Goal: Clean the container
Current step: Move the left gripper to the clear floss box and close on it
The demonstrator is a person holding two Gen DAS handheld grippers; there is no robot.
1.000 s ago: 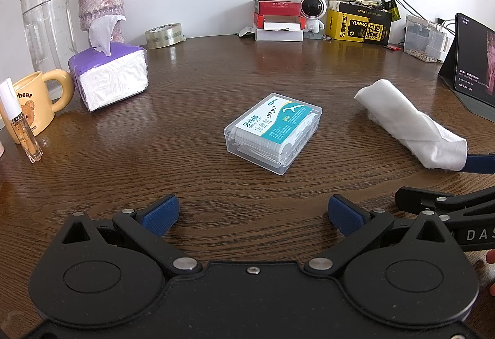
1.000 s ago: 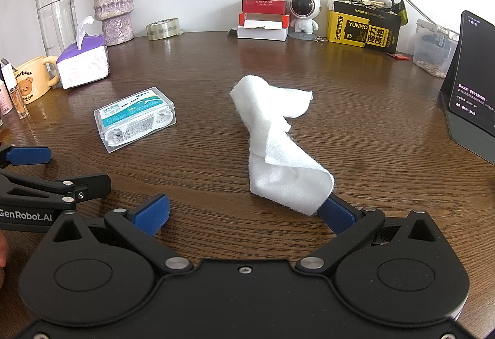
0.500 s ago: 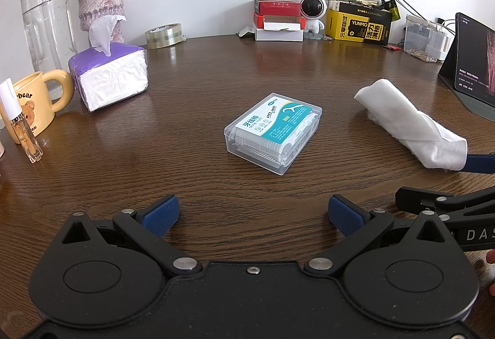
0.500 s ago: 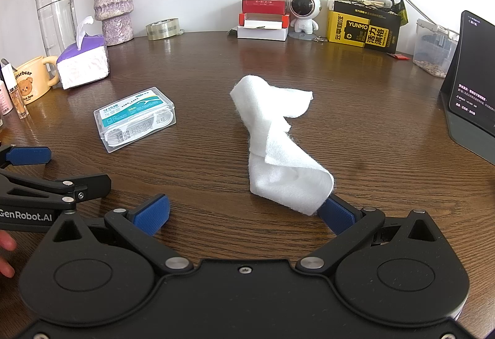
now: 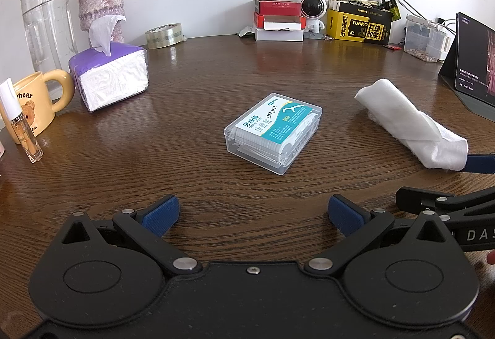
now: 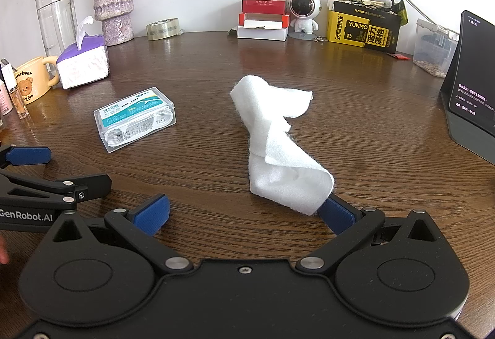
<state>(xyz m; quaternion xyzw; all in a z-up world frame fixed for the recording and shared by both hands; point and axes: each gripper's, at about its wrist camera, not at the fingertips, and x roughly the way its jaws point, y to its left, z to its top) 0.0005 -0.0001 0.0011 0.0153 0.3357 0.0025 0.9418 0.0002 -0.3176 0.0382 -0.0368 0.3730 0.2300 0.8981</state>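
A clear plastic dental-floss box with a teal label (image 5: pixel 273 133) lies flat on the brown wooden table; it also shows in the right wrist view (image 6: pixel 135 118). A twisted white wipe cloth (image 6: pixel 278 144) lies on the table, its near end resting against my right gripper's right fingertip (image 6: pixel 335 213); it shows in the left wrist view (image 5: pixel 411 127). My left gripper (image 5: pixel 252 215) is open and empty, a short way in front of the box. My right gripper (image 6: pixel 244 213) is open, to the right of the box.
At the left stand a purple tissue pack (image 5: pixel 108 77), a yellow bear mug (image 5: pixel 31 104), a small spray bottle (image 5: pixel 20 125), a water bottle and a vase. Tape roll (image 5: pixel 164 35), boxes (image 5: pixel 278 20) and a tablet (image 5: pixel 476 60) line the back and right.
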